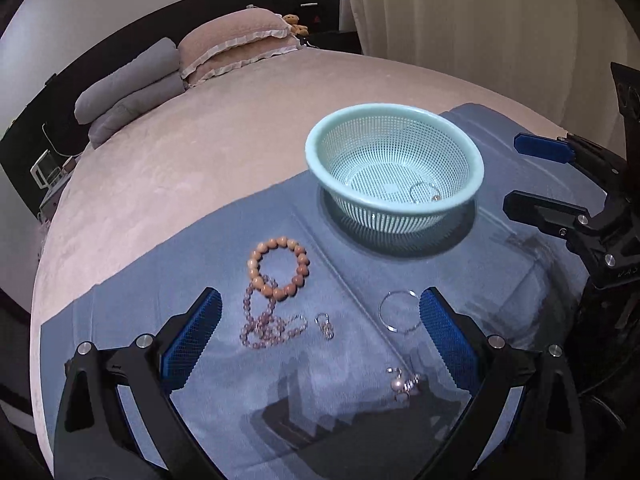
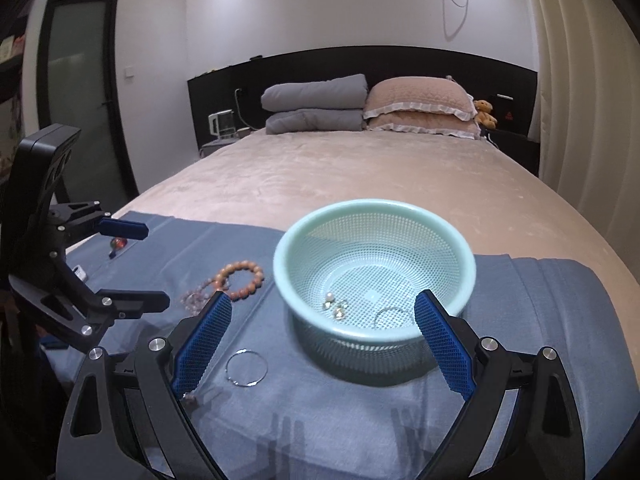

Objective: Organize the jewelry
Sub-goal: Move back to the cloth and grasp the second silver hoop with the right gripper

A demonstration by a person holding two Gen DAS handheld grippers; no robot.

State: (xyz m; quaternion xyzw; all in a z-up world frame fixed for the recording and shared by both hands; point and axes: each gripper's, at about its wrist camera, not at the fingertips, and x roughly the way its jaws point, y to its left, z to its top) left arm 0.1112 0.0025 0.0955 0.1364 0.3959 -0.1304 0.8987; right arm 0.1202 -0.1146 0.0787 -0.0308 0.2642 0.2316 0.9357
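Note:
A mint-green mesh basket (image 1: 316,160) (image 2: 288,280) stands on a blue cloth (image 1: 224,240) (image 2: 340,420). Inside lie a thin silver hoop (image 2: 389,316) (image 1: 424,191) and pearl earrings (image 2: 336,306). On the cloth lie an orange bead bracelet (image 1: 280,268) (image 2: 240,275), a pink bead strand (image 1: 264,322), a small ring piece (image 1: 325,324), a silver hoop (image 1: 400,312) (image 2: 246,368) and a pearl earring (image 1: 402,386). My left gripper (image 1: 320,316) is open above the loose jewelry. My right gripper (image 2: 322,320) is open and empty at the basket's near side.
The cloth lies on a pink bed (image 2: 340,176) with grey and pink pillows (image 2: 372,104) at the headboard. A small red-orange object (image 2: 119,243) lies at the cloth's far left. Curtains (image 2: 580,80) hang at the right.

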